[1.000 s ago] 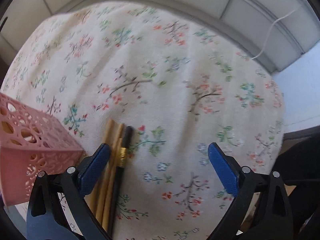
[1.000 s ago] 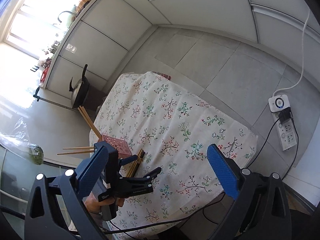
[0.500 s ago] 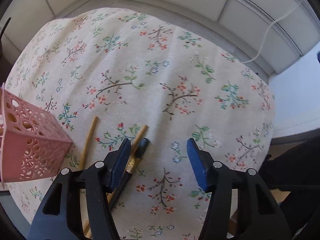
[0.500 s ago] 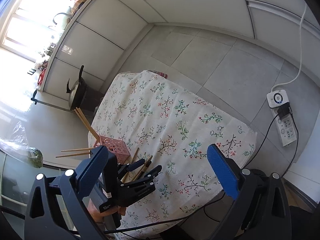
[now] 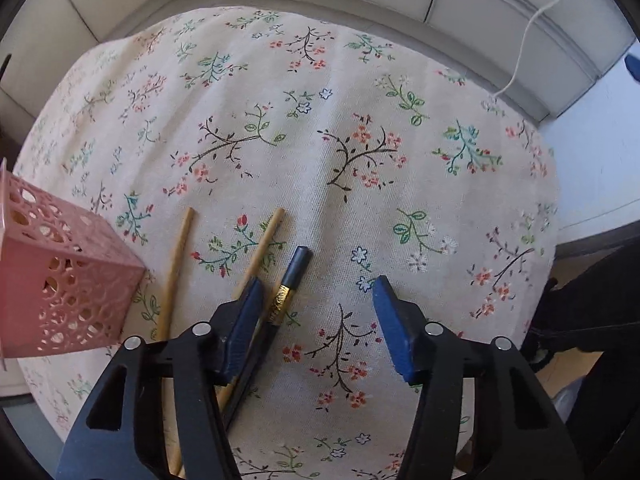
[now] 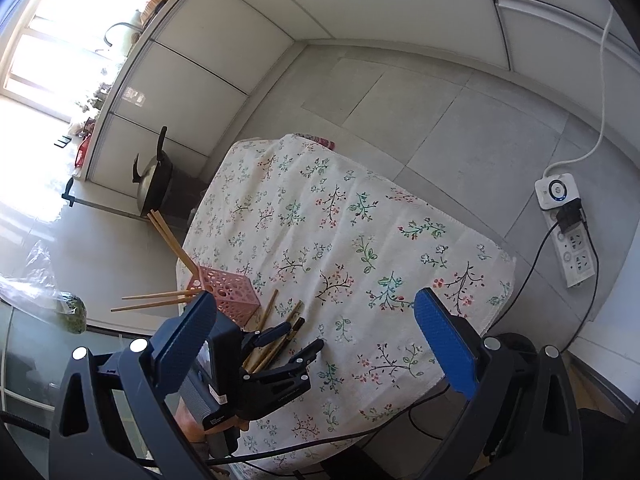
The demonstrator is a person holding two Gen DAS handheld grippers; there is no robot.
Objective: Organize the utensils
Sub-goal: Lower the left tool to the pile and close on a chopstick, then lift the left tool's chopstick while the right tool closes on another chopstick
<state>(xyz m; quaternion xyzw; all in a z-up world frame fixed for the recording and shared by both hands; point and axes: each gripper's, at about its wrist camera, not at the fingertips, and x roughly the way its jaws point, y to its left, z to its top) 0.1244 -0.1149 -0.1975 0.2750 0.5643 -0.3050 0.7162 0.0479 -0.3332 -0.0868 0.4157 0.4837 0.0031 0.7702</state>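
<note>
Floral tablecloth [image 5: 360, 128] spread over a small table, seen close from the left wrist camera and from high above in the right wrist view [image 6: 344, 248]. Left gripper [image 5: 316, 312] low over the near left part of the cloth, blue pads parted with nothing between them; left pad [image 5: 244, 320] lying over the loose utensils, right pad [image 5: 394, 328] above bare cloth. Same gripper visible from the right wrist camera [image 6: 292, 342], fingers spread above the utensils. Near left on the cloth, three loose pieces fanned out: a bamboo chopstick [image 5: 176, 264] furthest left, a second bamboo chopstick [image 5: 266, 240] running under the left pad, and just right of it a dark chopstick with a gold band [image 5: 290, 280], far end pointing away, near end hidden beneath the gripper. Pink perforated holder [image 5: 60, 292] standing at the left edge of the table, just beside the leftmost chopstick; in the right wrist view [image 6: 228, 292] several bamboo chopsticks [image 6: 168, 236] sticking out of it, leaning left and outward. Right gripper [image 6: 316, 340] held high, well apart from the table, pads wide apart and holding nothing. Off the table: a pan [image 6: 154, 184] on the floor at far left, a power strip [image 6: 568, 236] on the floor at right.
</note>
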